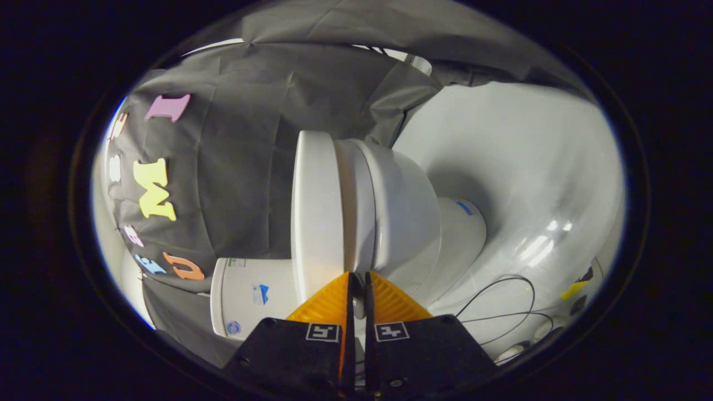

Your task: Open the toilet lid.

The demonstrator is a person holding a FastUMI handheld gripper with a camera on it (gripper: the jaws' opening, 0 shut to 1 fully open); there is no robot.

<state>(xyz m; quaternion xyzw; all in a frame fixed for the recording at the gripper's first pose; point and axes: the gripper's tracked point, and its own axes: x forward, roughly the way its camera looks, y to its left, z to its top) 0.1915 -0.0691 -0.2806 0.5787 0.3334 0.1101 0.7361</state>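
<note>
The claw (359,274) is held nearly pressed together, nothing pinched, its tips just short of the closed toilet lid's (316,206) rim.

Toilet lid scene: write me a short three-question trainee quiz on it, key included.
1. True or false: the toilet lid is already lifted clear of the seat.
2. The gripper has its jaws: A) wide open; B) almost together, with a thin gap, tips at the seam between lid and seat; C) clamped around the tank.
3. Fill in: thin black ___ lie on the white floor beside the bowl.
Key: 1 false, the lid lies flat against the seat; 2 B; 3 cables.
</note>
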